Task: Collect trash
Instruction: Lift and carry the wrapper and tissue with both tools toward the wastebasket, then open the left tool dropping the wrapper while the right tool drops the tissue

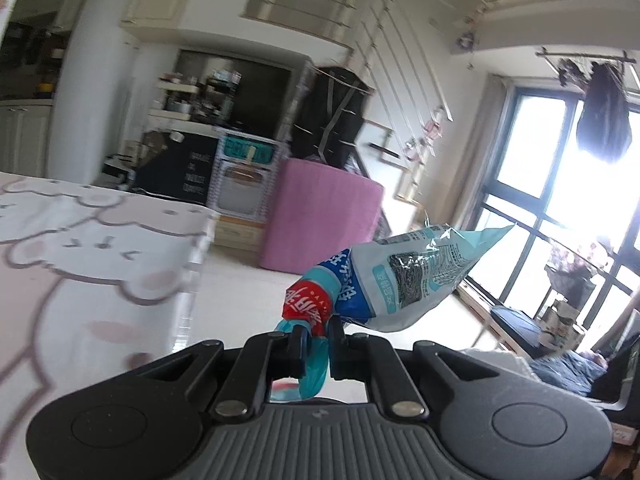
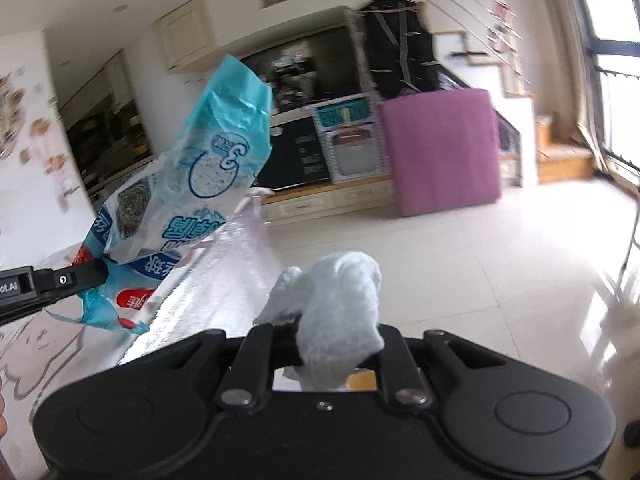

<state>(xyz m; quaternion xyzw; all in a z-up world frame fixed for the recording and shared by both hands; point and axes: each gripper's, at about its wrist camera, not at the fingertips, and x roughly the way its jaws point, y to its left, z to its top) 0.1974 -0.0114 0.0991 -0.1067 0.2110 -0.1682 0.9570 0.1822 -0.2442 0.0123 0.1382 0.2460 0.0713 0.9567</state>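
In the left wrist view the left gripper (image 1: 316, 340) sits at the bottom centre of the frame, its two black fingers drawn almost together and pinching the twisted end of a snack wrapper (image 1: 404, 276). The wrapper is teal, white, blue and red with printed writing; it rises from the fingers toward the centre right of the frame, held clear of everything, its far end crinkled against the bright window (image 1: 560, 184) on the right. A short teal tail of the wrapper hangs down between the fingers. At the left edge lies a table (image 1: 80, 248) covered by a cloth with pale pink cartoon figures.

In the right wrist view the right gripper (image 2: 324, 344) fills the bottom centre, nearly closed, clamping a crumpled pale blue-white tissue (image 2: 340, 304) that bulges up above the fingers and hides the fingertips. At the left edge the left gripper (image 2: 86, 274) shows side-on, with the snack wrapper (image 2: 192, 172) standing up from it toward the upper left of the frame. Below the wrapper the glossy edge of the table (image 2: 168, 320) runs diagonally. Beyond, a tiled floor (image 2: 500, 280) spreads across the right half, with a pink covered block (image 2: 440, 148) at the centre right, just beside a low cabinet (image 2: 328, 200) along the back wall.
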